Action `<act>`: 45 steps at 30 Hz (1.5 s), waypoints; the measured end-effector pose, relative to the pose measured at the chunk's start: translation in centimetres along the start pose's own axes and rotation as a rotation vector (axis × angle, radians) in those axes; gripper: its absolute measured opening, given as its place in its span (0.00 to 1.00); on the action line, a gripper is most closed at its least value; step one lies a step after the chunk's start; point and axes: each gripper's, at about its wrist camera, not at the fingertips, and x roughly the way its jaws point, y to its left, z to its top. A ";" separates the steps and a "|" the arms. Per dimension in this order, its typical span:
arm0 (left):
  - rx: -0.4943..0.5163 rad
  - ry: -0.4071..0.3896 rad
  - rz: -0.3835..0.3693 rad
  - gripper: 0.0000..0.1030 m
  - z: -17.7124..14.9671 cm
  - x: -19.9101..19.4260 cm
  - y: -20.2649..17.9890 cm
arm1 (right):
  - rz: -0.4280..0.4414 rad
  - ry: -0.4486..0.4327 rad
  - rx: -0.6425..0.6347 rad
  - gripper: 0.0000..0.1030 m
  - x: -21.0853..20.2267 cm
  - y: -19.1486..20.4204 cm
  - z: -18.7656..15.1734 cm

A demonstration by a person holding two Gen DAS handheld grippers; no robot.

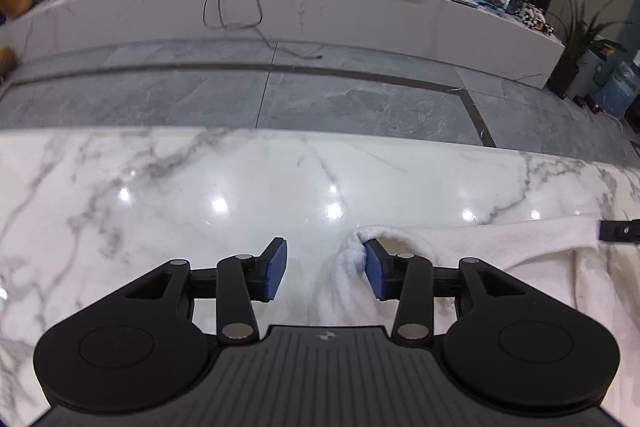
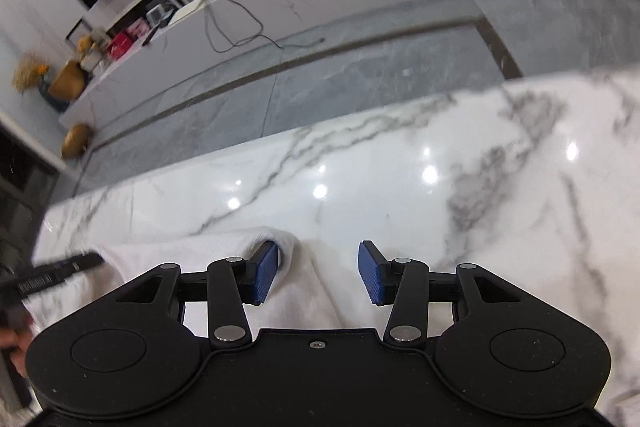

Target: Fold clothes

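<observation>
Presently, a white fleecy garment (image 1: 480,243) lies on the marble tabletop (image 1: 200,187), its upper edge stretched in a long band running side to side, roughly parallel to the table's far edge. The cloth is soft, thick-piled and rumpled, and at each end of the band a corner bunches into a rounded fold. In the left wrist view the left gripper (image 1: 326,269) stands with its jaws spread wide; one blue ribbed pad (image 1: 374,273) touches the bunched corner, the other pad sits over bare marble, and nothing is clamped between them. In the right wrist view the garment (image 2: 180,251) reaches in from the left, and the right gripper (image 2: 316,277) is likewise spread, one blue pad (image 2: 264,275) against the folded corner, the other clear of it. The tabletop is glossy white stone with grey veins and bright light spots. Beyond it lie grey floor tiles (image 1: 320,99) and a long white cabinet (image 1: 340,7) carrying boxes and loose cables.
</observation>
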 end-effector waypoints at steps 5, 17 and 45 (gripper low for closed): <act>0.024 -0.065 0.017 0.42 -0.1 -2.3 -1.0 | 0.028 -0.032 -0.046 0.12 -1.8 1.1 -0.5; 0.036 -0.134 0.080 0.50 0.4 -2.3 -1.9 | 0.042 0.060 -0.325 0.11 2.4 7.8 -4.3; 0.136 -0.173 -0.056 0.45 3.9 7.9 -5.8 | 0.032 -0.103 -0.238 0.10 6.3 5.4 2.3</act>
